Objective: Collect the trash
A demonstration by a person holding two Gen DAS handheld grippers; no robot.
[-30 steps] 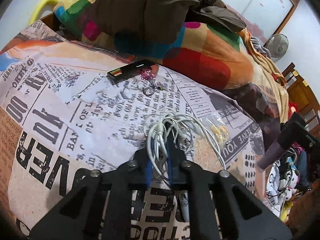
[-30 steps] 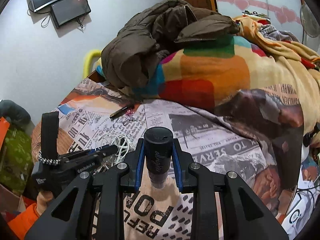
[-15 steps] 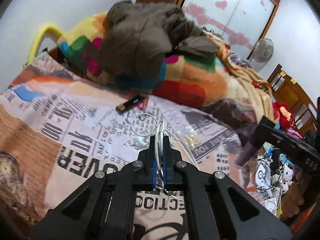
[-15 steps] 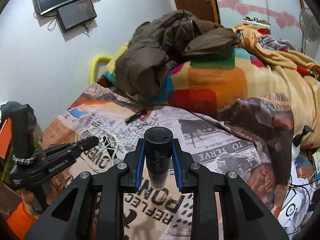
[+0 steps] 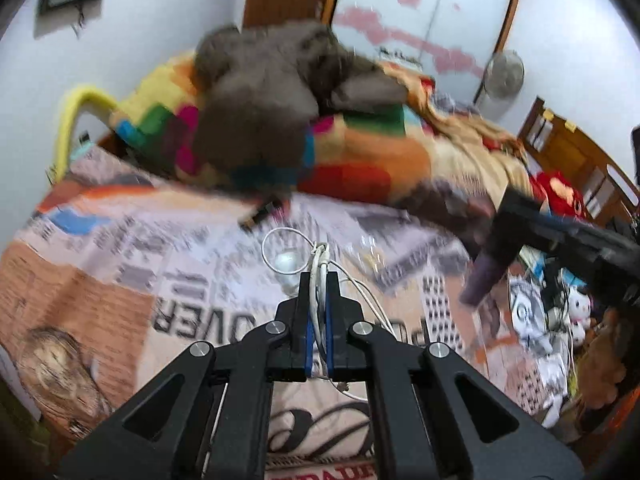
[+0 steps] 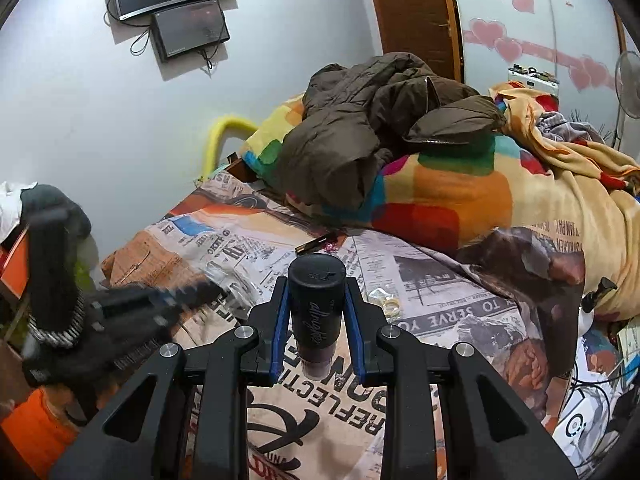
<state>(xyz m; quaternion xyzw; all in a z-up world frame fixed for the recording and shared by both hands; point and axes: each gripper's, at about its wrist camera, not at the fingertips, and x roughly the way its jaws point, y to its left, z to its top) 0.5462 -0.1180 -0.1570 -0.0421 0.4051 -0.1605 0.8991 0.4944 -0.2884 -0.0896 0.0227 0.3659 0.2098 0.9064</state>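
Two black two-finger grippers are shown above one newspaper-print bedsheet [image 6: 420, 280]. One tangled white cable [image 5: 319, 276] is clamped between the closed blue-padded jaws of the left gripper [image 5: 319, 280], its loops hanging clear of the sheet. One dark cylindrical bottle with a black cap [image 6: 317, 308] is grasped upright in the right gripper [image 6: 317, 296]. One brown padded jacket [image 6: 360, 128] is seen on one multicoloured blanket [image 6: 448, 192].

A brown jacket [image 6: 372, 128] lies heaped on the colourful blanket [image 6: 440, 196]. Left of the jacket, two screens [image 6: 176, 4] hang on the wall; right of it stands a fan [image 6: 628, 84].
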